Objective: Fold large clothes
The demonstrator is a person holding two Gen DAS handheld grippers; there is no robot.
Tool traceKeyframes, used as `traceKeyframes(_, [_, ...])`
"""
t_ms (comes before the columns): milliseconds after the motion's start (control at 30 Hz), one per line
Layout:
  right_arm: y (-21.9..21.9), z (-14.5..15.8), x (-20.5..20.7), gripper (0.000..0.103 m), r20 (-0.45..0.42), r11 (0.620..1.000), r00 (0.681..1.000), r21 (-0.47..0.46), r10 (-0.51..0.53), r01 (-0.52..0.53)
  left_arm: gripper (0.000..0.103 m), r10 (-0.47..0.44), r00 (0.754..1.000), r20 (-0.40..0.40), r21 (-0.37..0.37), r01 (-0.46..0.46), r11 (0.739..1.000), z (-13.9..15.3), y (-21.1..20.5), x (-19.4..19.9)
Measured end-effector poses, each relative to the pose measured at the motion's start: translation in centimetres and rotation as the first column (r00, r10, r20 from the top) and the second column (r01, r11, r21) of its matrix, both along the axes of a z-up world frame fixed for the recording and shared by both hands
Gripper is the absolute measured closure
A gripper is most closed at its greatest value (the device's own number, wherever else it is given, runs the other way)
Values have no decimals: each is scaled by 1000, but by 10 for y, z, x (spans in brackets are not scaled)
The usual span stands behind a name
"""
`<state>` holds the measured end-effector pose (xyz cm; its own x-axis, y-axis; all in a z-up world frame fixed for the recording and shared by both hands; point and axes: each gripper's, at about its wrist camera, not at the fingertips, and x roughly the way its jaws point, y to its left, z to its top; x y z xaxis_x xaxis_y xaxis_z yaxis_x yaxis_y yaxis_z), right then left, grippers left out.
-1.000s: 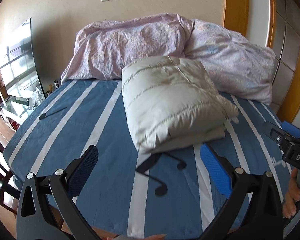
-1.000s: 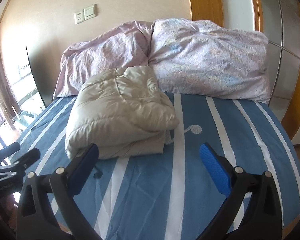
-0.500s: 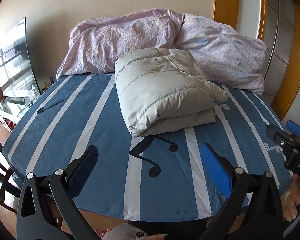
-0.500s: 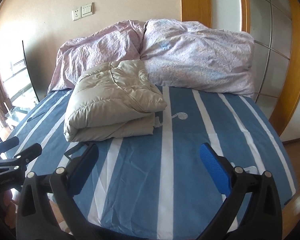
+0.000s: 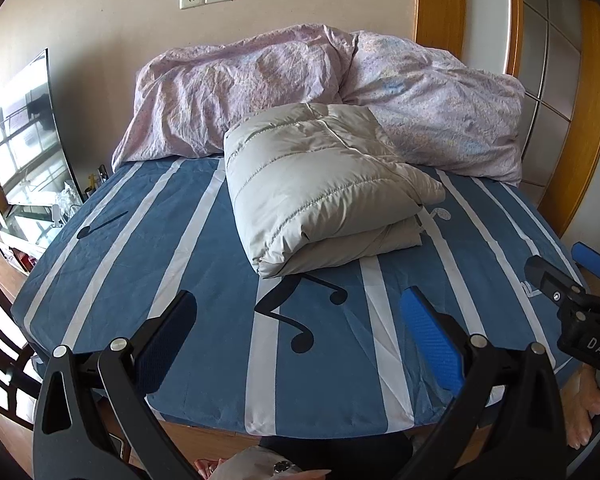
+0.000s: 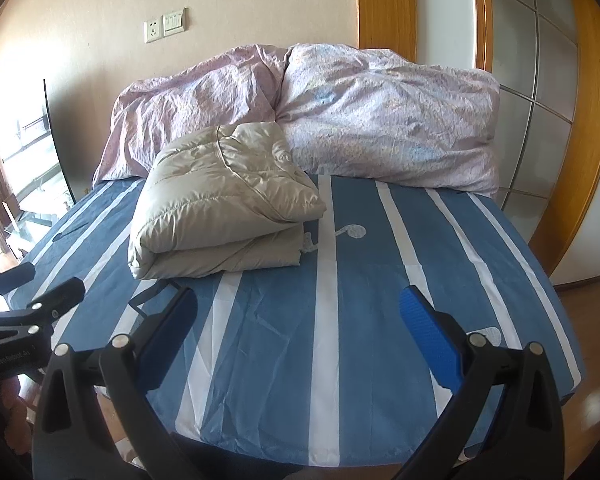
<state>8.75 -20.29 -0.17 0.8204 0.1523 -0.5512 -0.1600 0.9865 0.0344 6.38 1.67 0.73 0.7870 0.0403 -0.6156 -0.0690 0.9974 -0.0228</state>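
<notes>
Both hand-held grippers, left (image 5: 298,334) and right (image 6: 298,330), have withdrawn released and empty from the folded puffer jacket (image 5: 320,188), whose far edge meets the duvet (image 5: 440,104).

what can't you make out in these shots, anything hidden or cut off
- Underside and inner layers of the folded puffer jacket: hidden by its own top fold, both views.
- Bed near edge: covered by the claw arms, both views.
- Right claw: cut by the frame edge, left wrist view.

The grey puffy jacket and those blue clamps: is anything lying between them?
Only bare striped bedsheet lies between the folded jacket and the right gripper; the left wrist view adds just printed music notes.
</notes>
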Motion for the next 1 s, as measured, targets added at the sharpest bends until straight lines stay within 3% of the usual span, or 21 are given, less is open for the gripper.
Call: traceKeyframes(1000, [1,4,0,2,10,1000,1000,-23,3,-3,1,-12,1000,-11,-19,12,1000,-1,0,3])
